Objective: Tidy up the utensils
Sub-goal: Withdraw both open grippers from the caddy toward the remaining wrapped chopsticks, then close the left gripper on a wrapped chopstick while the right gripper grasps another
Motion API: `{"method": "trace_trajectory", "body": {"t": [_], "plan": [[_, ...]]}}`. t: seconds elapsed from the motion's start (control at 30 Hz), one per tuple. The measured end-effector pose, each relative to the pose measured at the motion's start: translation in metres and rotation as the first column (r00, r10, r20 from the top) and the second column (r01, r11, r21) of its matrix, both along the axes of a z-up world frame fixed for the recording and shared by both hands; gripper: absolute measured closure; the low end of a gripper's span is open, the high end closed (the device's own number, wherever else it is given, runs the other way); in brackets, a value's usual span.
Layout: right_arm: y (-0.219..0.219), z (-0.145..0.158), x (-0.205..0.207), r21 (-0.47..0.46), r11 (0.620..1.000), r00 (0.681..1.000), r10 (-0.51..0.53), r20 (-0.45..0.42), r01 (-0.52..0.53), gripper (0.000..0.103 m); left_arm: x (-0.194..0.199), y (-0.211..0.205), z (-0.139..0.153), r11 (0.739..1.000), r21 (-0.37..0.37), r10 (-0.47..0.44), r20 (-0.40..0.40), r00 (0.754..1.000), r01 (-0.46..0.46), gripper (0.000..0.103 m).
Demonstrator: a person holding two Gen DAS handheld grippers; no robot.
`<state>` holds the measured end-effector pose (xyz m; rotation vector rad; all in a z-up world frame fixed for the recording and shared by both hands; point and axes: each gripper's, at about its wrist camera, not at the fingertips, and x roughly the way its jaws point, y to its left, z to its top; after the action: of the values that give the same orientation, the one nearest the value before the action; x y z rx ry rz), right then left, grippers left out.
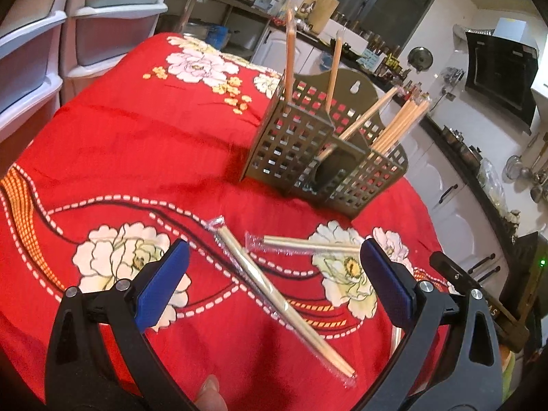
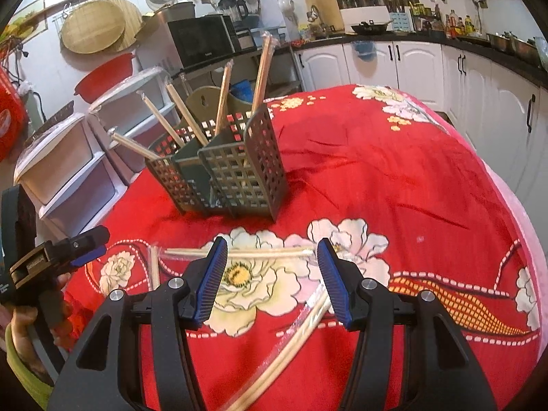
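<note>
A dark perforated utensil holder [image 1: 308,150] stands on the red flowered tablecloth [image 1: 137,144], with several wrapped chopstick pairs upright in its compartments. It also shows in the right wrist view [image 2: 236,171]. Two wrapped pairs lie loose on the cloth: a diagonal one [image 1: 274,294] and a horizontal one [image 1: 308,245]. My left gripper [image 1: 274,257] is open and empty above the diagonal pair. My right gripper [image 2: 272,253] is open and empty over the horizontal pair [image 2: 260,253]; another pair [image 2: 294,339] lies under it. The left gripper [image 2: 82,243] appears at the left edge.
White plastic drawer units [image 1: 34,51] stand beside the table on the left. Kitchen counters and white cabinets [image 2: 411,58] run behind and to the right. The tablecloth edge [image 2: 513,205] drops off on the right.
</note>
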<state>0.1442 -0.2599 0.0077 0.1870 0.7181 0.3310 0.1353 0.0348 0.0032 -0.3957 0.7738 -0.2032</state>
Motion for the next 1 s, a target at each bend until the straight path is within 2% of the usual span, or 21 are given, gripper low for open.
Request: {"method": "trace_trajectory", "body": {"t": [0.2, 0.57, 0.67, 0.87, 0.93, 1.0], "plan": [[0.001, -0.005, -0.003, -0.006, 1.0, 1.0, 0.003, -0.025, -0.003, 0.048, 0.002, -0.005, -0.012, 1.0, 0.013, -0.005, -0.036, 0.999, 0.005, 0.012], [-0.006, -0.027, 0.006, -0.023, 0.999, 0.994, -0.027, -0.105, 0.025, 0.048, 0.015, -0.022, -0.037, 0.996, 0.092, -0.008, -0.102, 0.995, 0.017, 0.012], [-0.009, -0.034, 0.011, -0.032, 0.998, 0.99, -0.05, -0.133, 0.046, 0.048, 0.021, -0.023, -0.044, 0.998, 0.064, -0.009, -0.118, 0.993, 0.017, 0.012], [-0.017, -0.052, 0.03, -0.055, 0.995, 0.975, -0.094, -0.204, 0.084, 0.048, 0.029, -0.035, -0.051, 0.985, 0.172, 0.001, -0.109, 0.994, 0.018, 0.012], [-0.014, -0.056, 0.036, -0.078, 0.994, 0.973, -0.097, -0.209, 0.083, 0.048, 0.031, -0.035, -0.052, 0.981, 0.191, 0.006, -0.102, 0.995, 0.014, 0.017], [-0.012, -0.059, 0.039, -0.097, 0.992, 0.974, -0.1, -0.205, 0.082, 0.048, 0.032, -0.035, -0.052, 0.978, 0.21, 0.019, -0.097, 0.995, 0.002, 0.026]]}}
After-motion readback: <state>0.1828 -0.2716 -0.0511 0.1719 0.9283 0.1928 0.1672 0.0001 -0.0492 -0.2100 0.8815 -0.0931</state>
